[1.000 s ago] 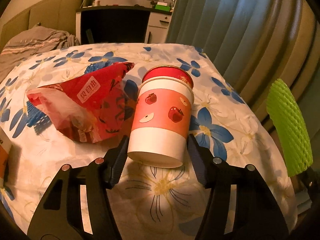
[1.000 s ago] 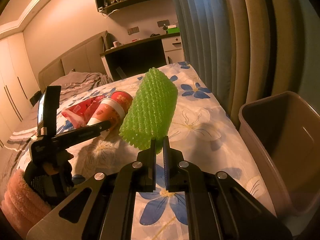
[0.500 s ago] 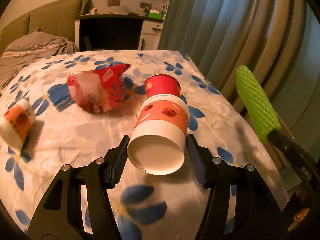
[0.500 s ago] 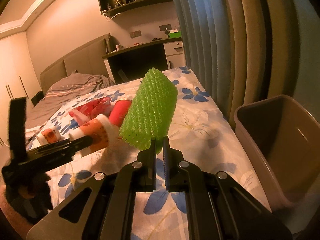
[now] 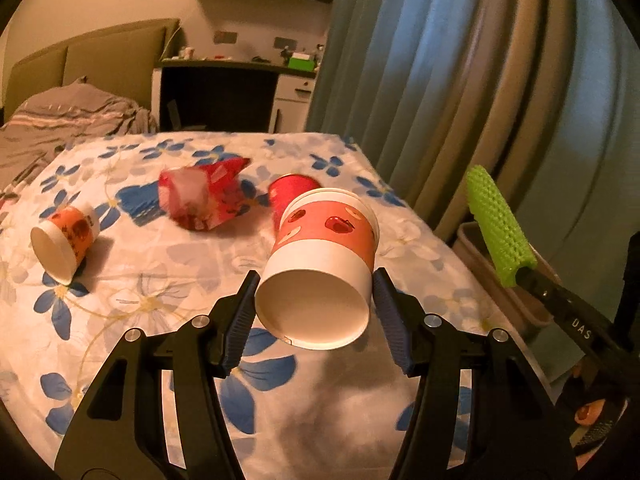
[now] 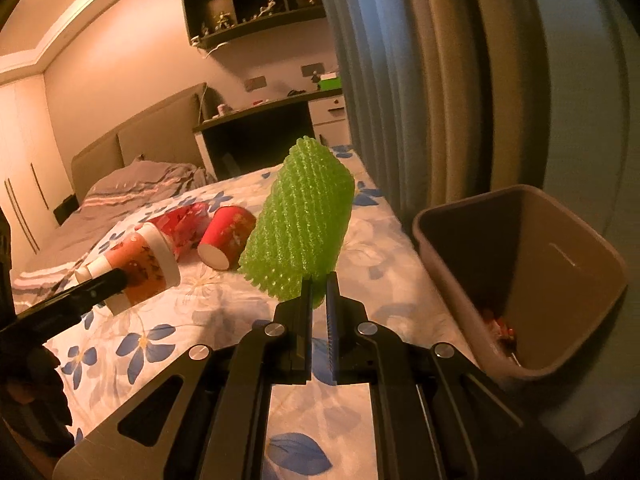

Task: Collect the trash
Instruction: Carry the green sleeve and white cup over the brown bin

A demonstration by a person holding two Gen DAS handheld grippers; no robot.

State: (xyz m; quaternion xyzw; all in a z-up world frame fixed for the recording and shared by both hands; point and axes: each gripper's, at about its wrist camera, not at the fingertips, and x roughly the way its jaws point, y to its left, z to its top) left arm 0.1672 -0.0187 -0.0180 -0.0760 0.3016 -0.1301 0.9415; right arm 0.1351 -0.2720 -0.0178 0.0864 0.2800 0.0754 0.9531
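Observation:
My left gripper [image 5: 314,304] is shut on a white and pink paper cup [image 5: 324,264] with apple prints, held above the bed with its base toward me; it also shows in the right wrist view [image 6: 136,268]. My right gripper [image 6: 319,286] is shut on a green foam net sleeve [image 6: 300,232], also seen in the left wrist view [image 5: 500,216], held upright above the bed near a brown trash bin [image 6: 560,352]. On the bed lie a red paper cup [image 6: 226,236], a red wrapper [image 5: 200,200] and a small orange cup [image 5: 62,240].
The bed has a white sheet with blue flowers [image 5: 160,300]. The bin stands at the bed's right side with some trash inside. Curtains [image 5: 460,80] hang behind it. A dark desk [image 5: 216,96] and a grey blanket [image 5: 60,120] lie at the far end.
My left gripper has lifted the apple cup off the bed and drawn back. My right gripper has carried the green sleeve closer to the bin.

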